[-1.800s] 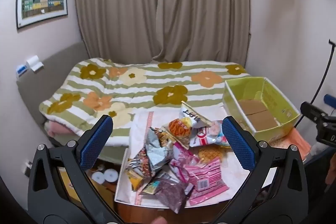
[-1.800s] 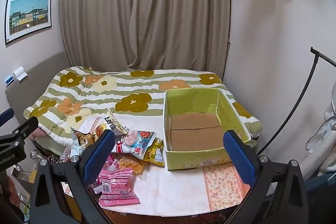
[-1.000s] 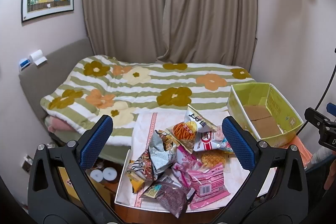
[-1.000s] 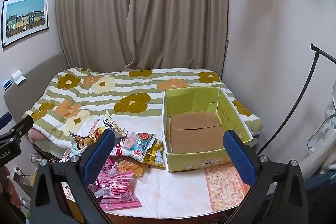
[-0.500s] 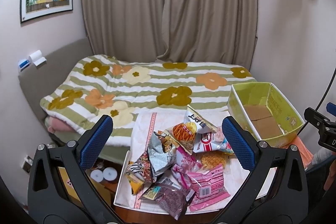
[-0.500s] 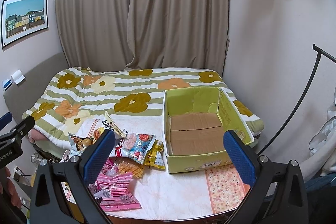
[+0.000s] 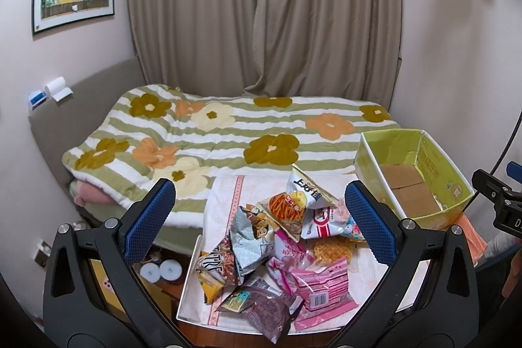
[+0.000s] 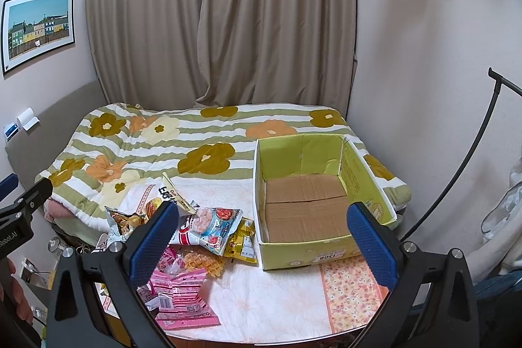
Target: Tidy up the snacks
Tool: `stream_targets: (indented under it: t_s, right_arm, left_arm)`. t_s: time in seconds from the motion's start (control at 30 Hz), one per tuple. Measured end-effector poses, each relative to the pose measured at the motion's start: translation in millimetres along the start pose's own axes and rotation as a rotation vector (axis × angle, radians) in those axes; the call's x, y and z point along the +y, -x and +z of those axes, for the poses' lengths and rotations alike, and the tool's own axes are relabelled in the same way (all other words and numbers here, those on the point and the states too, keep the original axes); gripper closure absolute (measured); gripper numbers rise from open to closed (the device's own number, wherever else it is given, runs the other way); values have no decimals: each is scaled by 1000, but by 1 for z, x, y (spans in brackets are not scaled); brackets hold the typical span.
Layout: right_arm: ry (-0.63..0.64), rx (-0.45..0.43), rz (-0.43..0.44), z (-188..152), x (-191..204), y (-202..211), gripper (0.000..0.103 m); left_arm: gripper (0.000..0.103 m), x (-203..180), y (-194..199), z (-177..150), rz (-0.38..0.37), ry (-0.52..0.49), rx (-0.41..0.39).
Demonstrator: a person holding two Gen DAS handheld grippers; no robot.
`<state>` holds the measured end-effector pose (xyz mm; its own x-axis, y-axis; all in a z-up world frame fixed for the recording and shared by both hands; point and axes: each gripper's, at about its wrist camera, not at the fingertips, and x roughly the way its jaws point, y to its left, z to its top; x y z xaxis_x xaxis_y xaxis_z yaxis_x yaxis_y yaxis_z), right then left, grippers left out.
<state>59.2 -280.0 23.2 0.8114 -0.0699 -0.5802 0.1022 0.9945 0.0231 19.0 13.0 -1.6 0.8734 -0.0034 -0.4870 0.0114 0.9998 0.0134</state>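
A heap of snack bags lies on the left half of a small white table point(image 8: 261, 292): a pink packet point(image 7: 321, 286), a purple bag point(image 7: 261, 309), a silver bag point(image 7: 249, 242), an orange chip bag point(image 7: 288, 207) and a red-and-white bag point(image 8: 208, 225). An empty lime-green cardboard box point(image 8: 313, 194) stands on the right half, also seen as the box point(image 7: 414, 172) in the left wrist view. My left gripper point(image 7: 259, 220) hovers open above the heap. My right gripper point(image 8: 262, 242) hovers open in front of the box. Neither holds anything.
A bed with a green-striped flower quilt point(image 7: 208, 136) runs behind the table, with beige curtains point(image 8: 222, 22) beyond. A black lamp stand point(image 8: 456, 172) leans at the right wall. Small items sit on the floor point(image 7: 161, 269) left of the table.
Both views have shifted slightly, as the grippers drifted a little above the table. The snacks and the box have not moved, and both grippers stay open.
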Motion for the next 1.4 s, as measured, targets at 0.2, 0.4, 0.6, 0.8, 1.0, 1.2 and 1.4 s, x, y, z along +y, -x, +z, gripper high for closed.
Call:
stream_targets:
  t_s: [0.2, 0.4, 0.6, 0.8, 1.0, 1.2, 1.4]
  right_arm:
    - [-1, 1, 1, 1, 0, 0, 0]
    - [-1, 3, 1, 1, -1, 0, 0]
    - [-4, 3, 0, 1, -1, 0, 0]
    - [-5, 2, -1, 3, 1, -2, 0]
    - [-5, 2, 1, 3, -1, -1, 0]
    - [-8, 7, 2, 4, -1, -1, 0]
    - [-3, 26, 14, 3, 0, -1, 0]
  left_arm:
    - [0, 1, 0, 0, 0, 0, 0]
    - [0, 1, 0, 0, -1, 0, 1]
    - [0, 1, 0, 1, 0, 1, 1]
    - [0, 1, -1, 2, 3, 0, 1]
    - [0, 1, 0, 1, 4, -3, -5]
    - [0, -5, 2, -1, 1, -8, -12]
    - [0, -6, 0, 0, 7, 5, 17]
